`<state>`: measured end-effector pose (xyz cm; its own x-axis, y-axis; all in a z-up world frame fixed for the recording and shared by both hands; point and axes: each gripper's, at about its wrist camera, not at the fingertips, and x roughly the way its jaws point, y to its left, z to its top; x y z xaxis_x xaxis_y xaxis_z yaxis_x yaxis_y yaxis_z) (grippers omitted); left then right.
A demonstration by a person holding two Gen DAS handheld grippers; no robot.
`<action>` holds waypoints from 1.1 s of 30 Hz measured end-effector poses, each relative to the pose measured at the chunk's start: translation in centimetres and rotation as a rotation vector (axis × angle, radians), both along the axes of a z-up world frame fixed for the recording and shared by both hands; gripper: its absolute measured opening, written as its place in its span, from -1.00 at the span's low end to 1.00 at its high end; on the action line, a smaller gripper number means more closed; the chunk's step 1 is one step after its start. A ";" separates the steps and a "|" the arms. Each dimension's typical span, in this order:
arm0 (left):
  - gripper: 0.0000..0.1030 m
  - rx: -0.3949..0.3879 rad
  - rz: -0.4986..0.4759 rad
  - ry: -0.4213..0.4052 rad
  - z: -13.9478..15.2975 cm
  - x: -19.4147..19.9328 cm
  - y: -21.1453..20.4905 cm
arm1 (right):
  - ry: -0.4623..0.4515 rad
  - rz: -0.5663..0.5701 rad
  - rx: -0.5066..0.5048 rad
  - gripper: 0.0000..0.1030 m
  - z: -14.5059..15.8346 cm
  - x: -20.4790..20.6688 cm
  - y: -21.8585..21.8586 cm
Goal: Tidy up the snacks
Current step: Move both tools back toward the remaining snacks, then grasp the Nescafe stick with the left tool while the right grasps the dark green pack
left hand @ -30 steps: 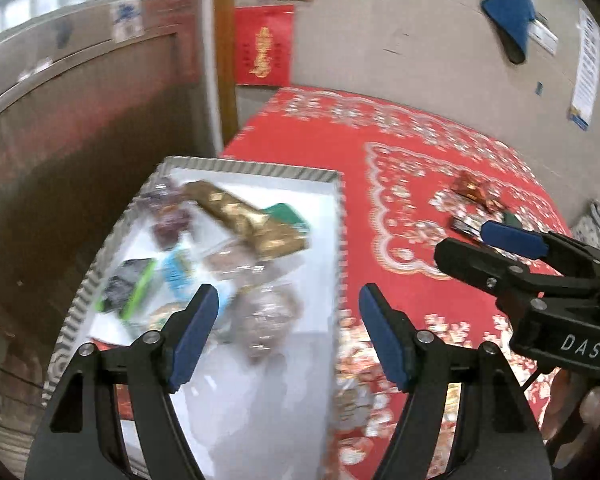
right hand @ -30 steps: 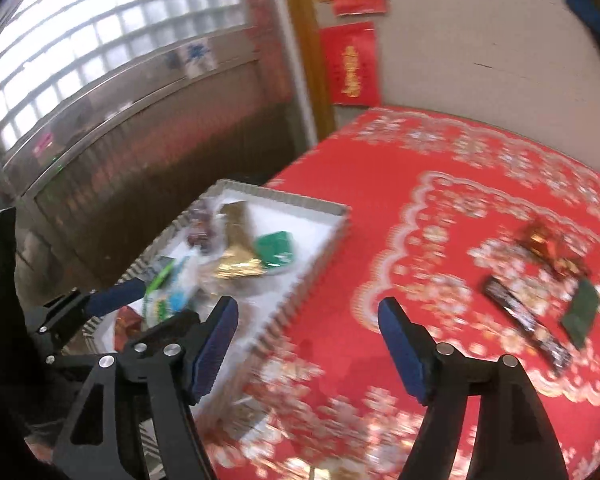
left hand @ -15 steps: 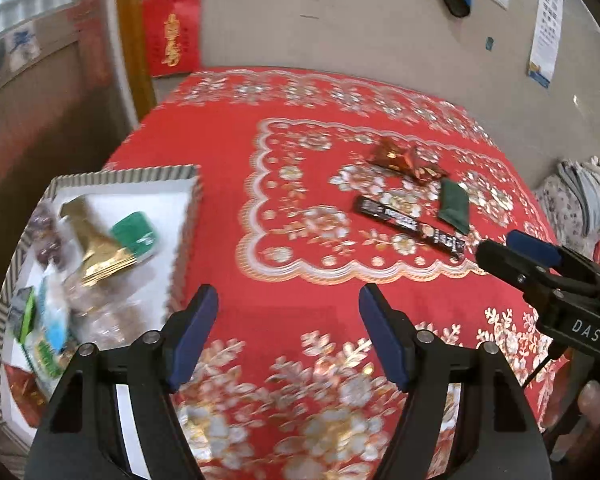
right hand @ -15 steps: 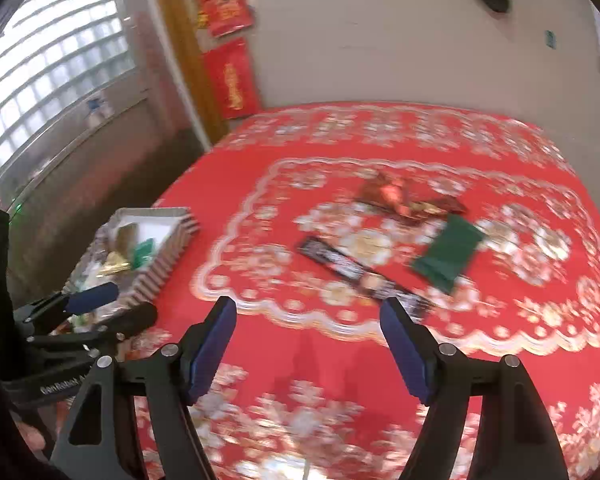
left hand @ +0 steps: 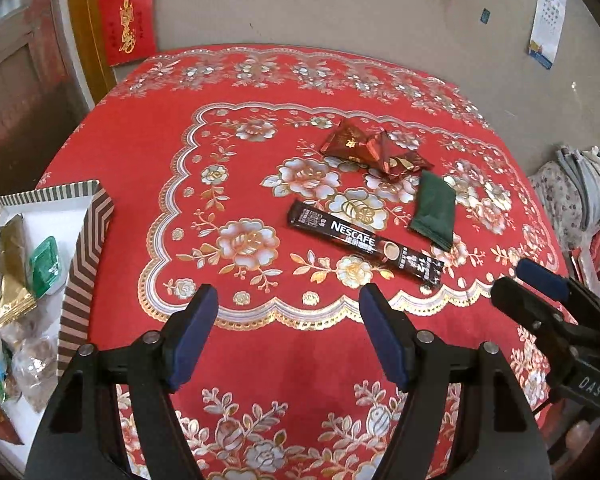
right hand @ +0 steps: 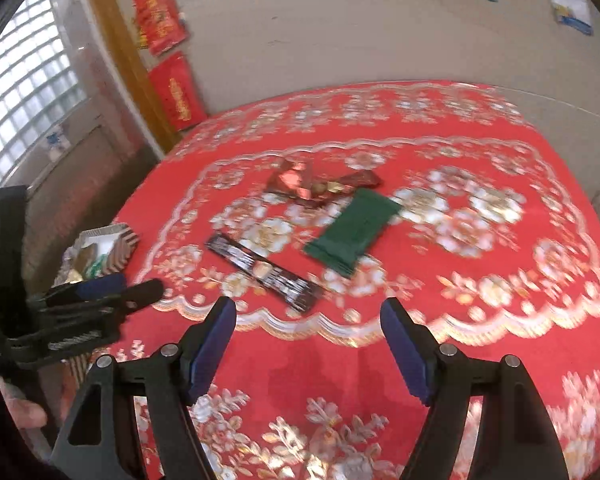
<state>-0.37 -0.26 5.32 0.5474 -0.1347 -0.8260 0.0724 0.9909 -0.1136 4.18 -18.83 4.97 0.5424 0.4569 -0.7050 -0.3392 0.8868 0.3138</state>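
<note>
On the red floral tablecloth lie a black Nescafe stick (left hand: 366, 246) (right hand: 262, 272), a dark green packet (left hand: 434, 210) (right hand: 352, 230) and several red wrapped snacks (left hand: 374, 150) (right hand: 320, 182). A striped tray (left hand: 84, 248) (right hand: 120, 246) at the left table edge holds several snacks, among them a gold packet (left hand: 12, 270). My left gripper (left hand: 288, 340) is open and empty, above the cloth short of the stick. My right gripper (right hand: 308, 350) is open and empty, just short of the stick's near end; it also shows at the right of the left wrist view (left hand: 532, 292).
The table (left hand: 140, 160) stands against a beige wall with red paper hangings (left hand: 128, 34) at the back left. Folded cloth (left hand: 580, 192) lies off the table's right side. A window with glass blocks (right hand: 28, 88) is at the far left.
Both grippers have swung right, away from the tray and towards the loose snacks in the middle of the table. Both stayed open and empty.
</note>
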 end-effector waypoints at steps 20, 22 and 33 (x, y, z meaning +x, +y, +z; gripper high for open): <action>0.41 -0.032 0.126 0.021 -0.6 0.4 6.3 | 0.256 0.206 0.199 0.51 -4.4 4.1 6.9; 0.41 -0.037 0.129 0.023 -0.6 0.5 6.2 | 0.294 0.297 0.275 0.47 -4.2 2.4 7.3; 0.41 0.055 -0.050 0.012 0.2 3.0 -1.0 | 0.189 0.062 0.236 0.52 -2.1 2.0 0.0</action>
<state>2.60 -1.25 5.56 0.5311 -0.1159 -0.8393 0.1209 0.9908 -0.0603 6.16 -18.78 2.84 0.3779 0.6484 -0.6609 -0.3068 0.7612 0.5714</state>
